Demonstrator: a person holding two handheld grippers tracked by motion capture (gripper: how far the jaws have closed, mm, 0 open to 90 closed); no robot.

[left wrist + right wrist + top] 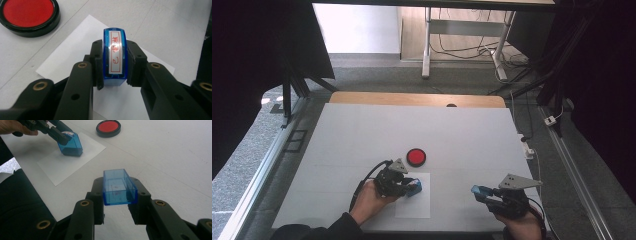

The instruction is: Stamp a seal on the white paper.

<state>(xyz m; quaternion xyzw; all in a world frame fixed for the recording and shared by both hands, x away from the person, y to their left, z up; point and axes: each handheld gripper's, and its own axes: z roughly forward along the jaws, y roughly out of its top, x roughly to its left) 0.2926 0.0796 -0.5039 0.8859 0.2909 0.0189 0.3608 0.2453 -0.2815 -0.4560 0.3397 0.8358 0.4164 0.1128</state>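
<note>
White counter (362,135) with two things lying on it

A round red ink pad (416,157) in a black rim sits near the middle; a white paper sheet (414,205) lies flat just beside it, toward the near edge.

One stamp (115,56), one cap (119,187), one ink pad (416,157), one paper sheet (414,205).

The right tool (120,195) grips a clear blue cap (119,187) above the table (175,157).
</note>
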